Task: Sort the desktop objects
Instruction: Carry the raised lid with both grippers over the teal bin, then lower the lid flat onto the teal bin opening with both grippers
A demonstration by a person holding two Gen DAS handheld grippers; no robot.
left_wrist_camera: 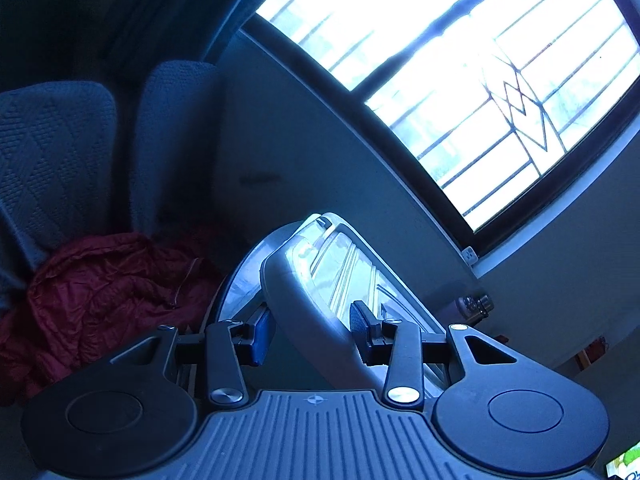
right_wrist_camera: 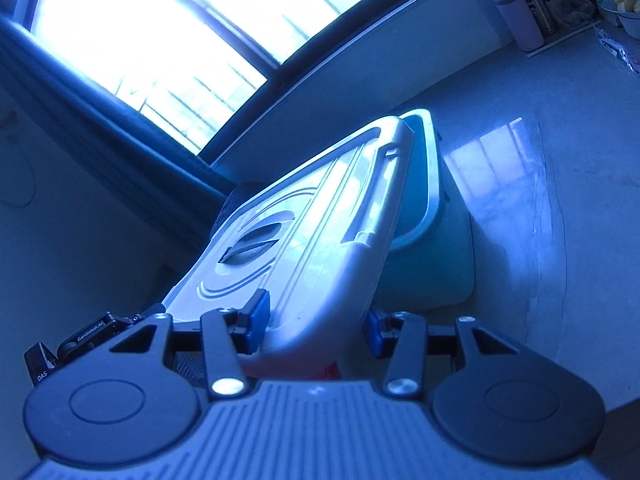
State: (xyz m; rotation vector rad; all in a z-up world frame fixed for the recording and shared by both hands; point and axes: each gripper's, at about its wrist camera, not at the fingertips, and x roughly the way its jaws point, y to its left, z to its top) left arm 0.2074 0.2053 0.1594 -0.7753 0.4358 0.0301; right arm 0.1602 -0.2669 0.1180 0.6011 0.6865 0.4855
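A bright barred window and a pale wall back a glossy tabletop, all in dim blue light. We hold a grey-white lid tilted over a teal bin: the right gripper pinches its near edge and the left gripper pinches an edge too, so we judge the lid is either coming off or going on. Either way both hands must move together to keep it level, but the bin's inside, the objects to sort and the lid's seating are hidden, and far-right bottles look small.
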